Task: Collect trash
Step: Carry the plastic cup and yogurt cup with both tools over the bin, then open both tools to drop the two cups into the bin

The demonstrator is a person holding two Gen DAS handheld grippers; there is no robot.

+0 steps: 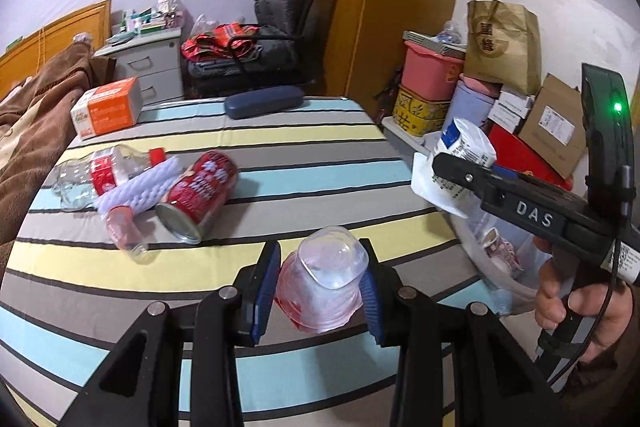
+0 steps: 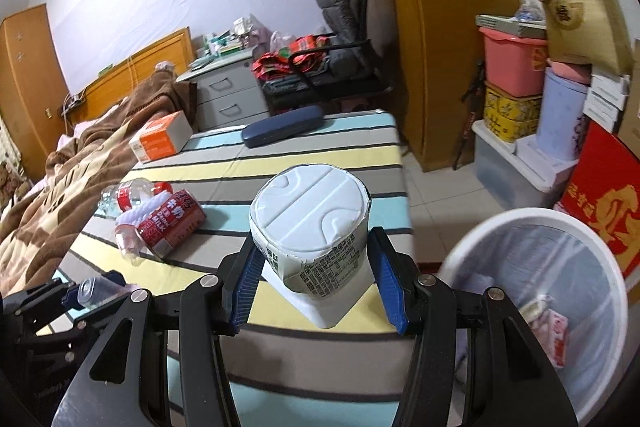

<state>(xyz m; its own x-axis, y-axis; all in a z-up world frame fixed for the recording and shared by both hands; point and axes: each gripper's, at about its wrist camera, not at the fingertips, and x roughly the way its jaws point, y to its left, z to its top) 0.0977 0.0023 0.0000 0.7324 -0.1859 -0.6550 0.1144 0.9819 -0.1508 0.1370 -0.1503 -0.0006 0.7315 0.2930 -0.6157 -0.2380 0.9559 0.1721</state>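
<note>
My left gripper (image 1: 320,285) is shut on a small clear plastic bottle with a pink label (image 1: 324,287), held above the striped bedsheet (image 1: 320,147). My right gripper (image 2: 316,287) is shut on a white paper cup with printed text (image 2: 312,239), base facing the camera; the same white cup (image 1: 464,147) shows in the left wrist view, over the bed's right edge. A white trash bin with a clear liner (image 2: 560,307) stands on the floor to the right, with some wrappers inside. Left on the bed lie a red milk can (image 1: 200,195), a clear bottle with a red cap (image 1: 100,175) and a white ribbed foam piece (image 1: 140,185).
An orange and white box (image 1: 108,111) and a dark blue case (image 1: 264,101) lie at the bed's far end. A brown blanket (image 2: 60,187) covers the left side. Stacked bins, boxes and a paper bag (image 2: 576,11) crowd the right wall. A chair (image 2: 344,59) and drawer unit stand beyond.
</note>
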